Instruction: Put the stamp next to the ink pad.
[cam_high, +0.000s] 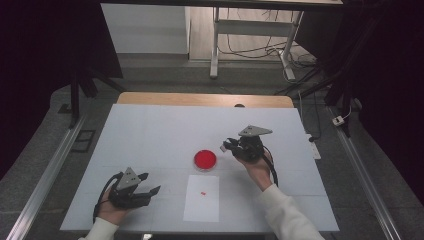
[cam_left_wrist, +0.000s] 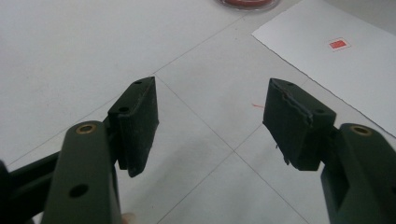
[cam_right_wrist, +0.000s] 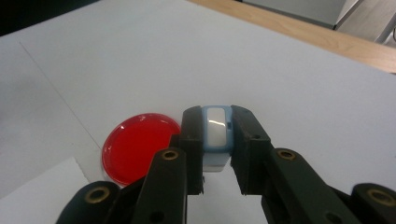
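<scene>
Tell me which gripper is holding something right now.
The right gripper: its jaws clamp a small white-and-blue block beside the red dish. The left gripper stands open, with nothing between its jaws.

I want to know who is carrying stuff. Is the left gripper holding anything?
No, the left gripper has its jaws apart with only bare white table between them.

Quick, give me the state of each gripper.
Left gripper: open, nothing between its jaws.
Right gripper: shut on a small white and pale blue block, beside the red dish.
</scene>
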